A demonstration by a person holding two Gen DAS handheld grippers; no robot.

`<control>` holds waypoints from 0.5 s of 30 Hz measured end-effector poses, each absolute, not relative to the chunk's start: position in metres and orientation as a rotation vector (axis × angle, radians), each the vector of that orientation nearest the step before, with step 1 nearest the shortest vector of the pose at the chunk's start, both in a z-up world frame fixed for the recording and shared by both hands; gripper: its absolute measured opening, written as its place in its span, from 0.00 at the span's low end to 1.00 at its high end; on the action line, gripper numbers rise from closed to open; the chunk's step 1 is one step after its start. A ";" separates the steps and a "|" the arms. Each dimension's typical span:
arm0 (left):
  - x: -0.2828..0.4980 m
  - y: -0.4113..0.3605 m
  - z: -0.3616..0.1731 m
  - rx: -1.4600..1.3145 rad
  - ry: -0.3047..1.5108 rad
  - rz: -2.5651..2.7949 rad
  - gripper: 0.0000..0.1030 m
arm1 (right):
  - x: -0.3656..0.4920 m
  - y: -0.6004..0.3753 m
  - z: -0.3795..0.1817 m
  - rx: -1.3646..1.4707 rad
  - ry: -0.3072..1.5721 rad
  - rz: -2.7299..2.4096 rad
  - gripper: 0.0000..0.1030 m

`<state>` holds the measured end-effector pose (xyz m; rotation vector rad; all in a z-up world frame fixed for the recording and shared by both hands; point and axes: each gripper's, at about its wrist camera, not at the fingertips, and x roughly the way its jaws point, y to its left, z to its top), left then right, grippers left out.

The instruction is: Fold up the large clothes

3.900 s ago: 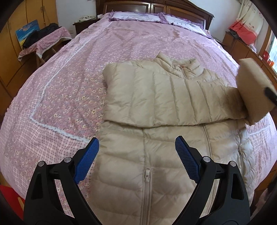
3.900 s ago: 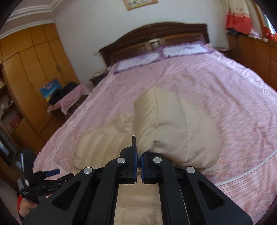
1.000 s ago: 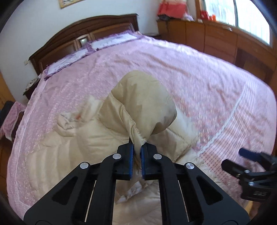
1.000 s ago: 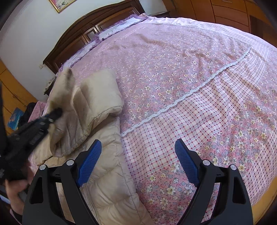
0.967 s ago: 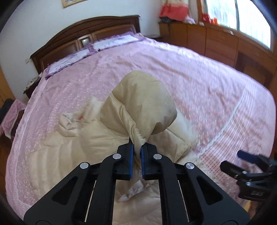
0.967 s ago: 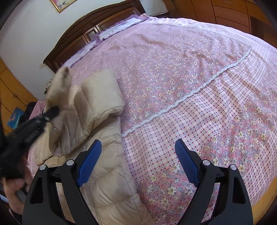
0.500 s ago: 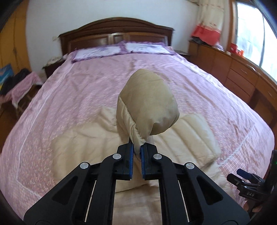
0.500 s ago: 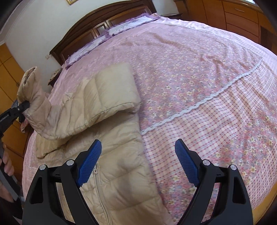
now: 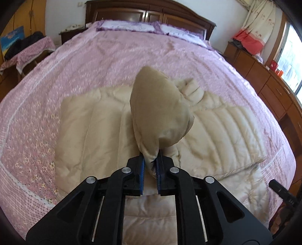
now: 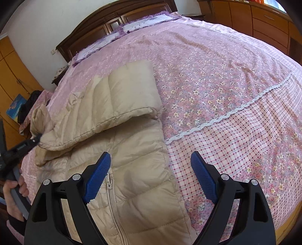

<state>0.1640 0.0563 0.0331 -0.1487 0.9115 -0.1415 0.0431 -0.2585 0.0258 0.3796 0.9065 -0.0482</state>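
Note:
A beige puffer jacket (image 9: 105, 128) lies on the pink bed, zipper side up (image 10: 132, 190). One sleeve (image 10: 130, 94) is folded across its chest. My left gripper (image 9: 150, 165) is shut on the cuff of the other sleeve (image 9: 158, 105) and holds it up above the jacket; it also shows at the left edge of the right wrist view (image 10: 34, 140). My right gripper (image 10: 151, 169) is open and empty, above the jacket's lower right edge.
The pink floral bedspread (image 10: 217, 75) covers a wide bed with a dark wooden headboard (image 9: 151, 15). Wooden drawers (image 9: 264, 79) run along the right side. A small covered table with dark clothes (image 9: 28, 47) stands at the left.
My left gripper has carried the held sleeve cuff leftward across the jacket, and its view has swung to the jacket's left half. My right gripper stays open and has shifted slightly.

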 end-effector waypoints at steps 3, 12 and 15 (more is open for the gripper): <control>0.163 0.062 0.024 -0.144 0.934 -0.126 0.33 | 0.044 -0.256 0.026 0.372 0.913 -0.043 0.81; 0.132 0.092 0.046 -0.133 0.856 -0.038 0.66 | 0.071 -0.246 0.044 0.254 0.891 -0.018 0.81; 0.135 0.098 0.054 -0.130 0.816 -0.007 0.71 | 0.090 -0.244 0.049 0.212 0.860 -0.018 0.81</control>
